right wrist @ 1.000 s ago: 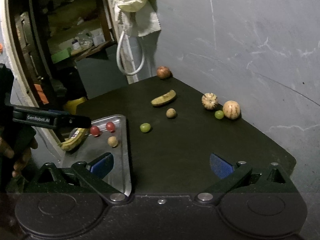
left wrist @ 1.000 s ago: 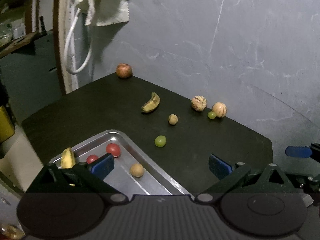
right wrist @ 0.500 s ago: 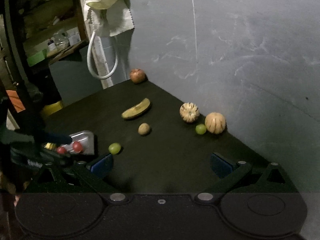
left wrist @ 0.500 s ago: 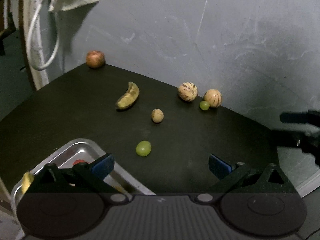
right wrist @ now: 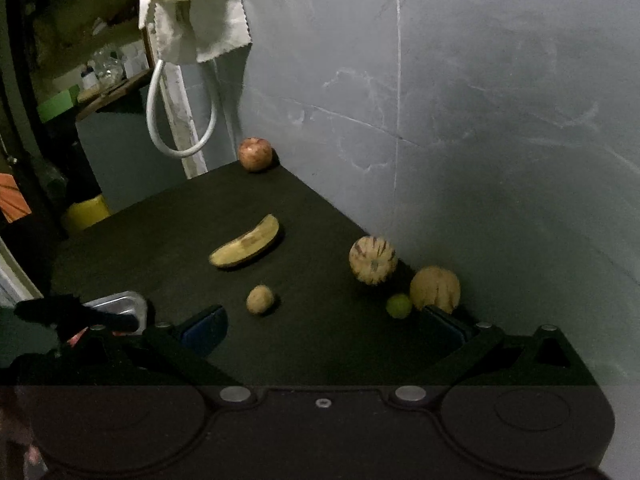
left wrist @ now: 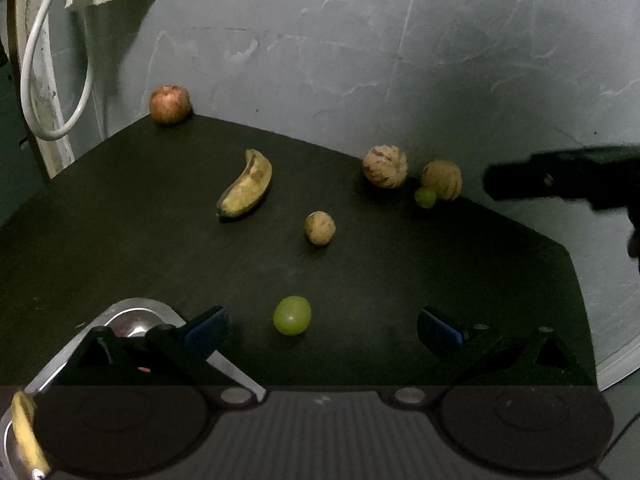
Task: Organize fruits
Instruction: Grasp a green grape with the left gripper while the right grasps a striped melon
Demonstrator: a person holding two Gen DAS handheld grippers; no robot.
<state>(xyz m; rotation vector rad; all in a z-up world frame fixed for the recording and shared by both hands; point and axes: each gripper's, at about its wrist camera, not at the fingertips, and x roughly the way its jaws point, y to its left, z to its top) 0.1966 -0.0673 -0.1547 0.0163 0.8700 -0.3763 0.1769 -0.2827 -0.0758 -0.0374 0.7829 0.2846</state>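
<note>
In the left wrist view, a banana (left wrist: 24,432) is lying in the metal tray (left wrist: 132,312) at the lower left corner, hidden from the right camera. The left gripper (left wrist: 322,326) is hovering with jaws wide, holding nothing, a green grape (left wrist: 291,315) sitting on the black table (left wrist: 120,240) between its blue pads. Farther back, an apple (left wrist: 169,103), a second banana (left wrist: 247,189), a small brown fruit (left wrist: 319,227) and two striped melons (left wrist: 385,166) are resting. The right gripper (right wrist: 324,326) is also gaping, holding nothing; only its view is showing a shelf (right wrist: 100,88) behind.
</note>
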